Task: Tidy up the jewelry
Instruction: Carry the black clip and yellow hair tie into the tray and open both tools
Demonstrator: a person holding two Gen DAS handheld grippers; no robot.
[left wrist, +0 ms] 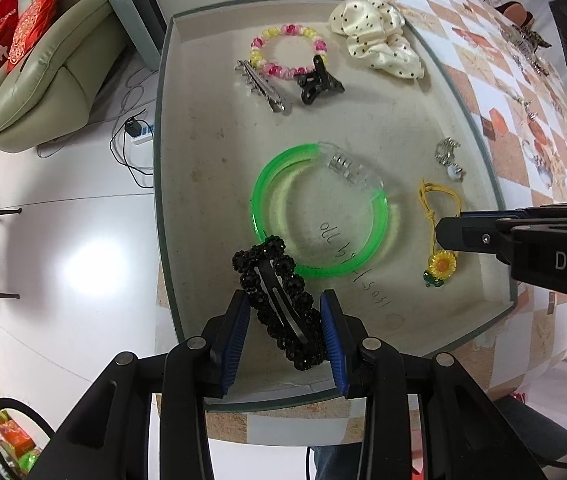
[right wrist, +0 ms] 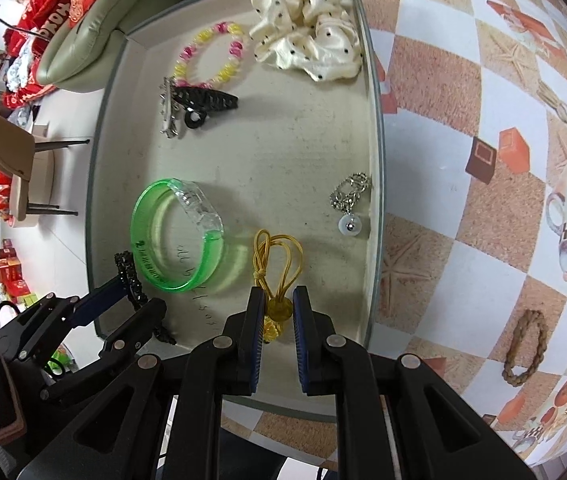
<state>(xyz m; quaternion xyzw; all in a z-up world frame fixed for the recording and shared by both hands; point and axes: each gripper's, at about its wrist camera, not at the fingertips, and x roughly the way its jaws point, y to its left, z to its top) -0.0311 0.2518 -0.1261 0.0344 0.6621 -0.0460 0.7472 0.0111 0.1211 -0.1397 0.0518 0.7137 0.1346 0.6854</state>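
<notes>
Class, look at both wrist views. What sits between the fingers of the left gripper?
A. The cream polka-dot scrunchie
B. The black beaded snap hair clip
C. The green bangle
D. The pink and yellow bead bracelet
B: in the left wrist view the black beaded hair clip lies between the blue pads of the left gripper, above the tray.

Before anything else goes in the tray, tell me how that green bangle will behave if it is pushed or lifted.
The green bangle looks like rigid translucent plastic, so it should keep its ring shape and probably slide across the tray rather than flop. It lies flat, so rolling seems unlikely unless tipped on edge. Its clear clasp section may be the weaker part.
</notes>
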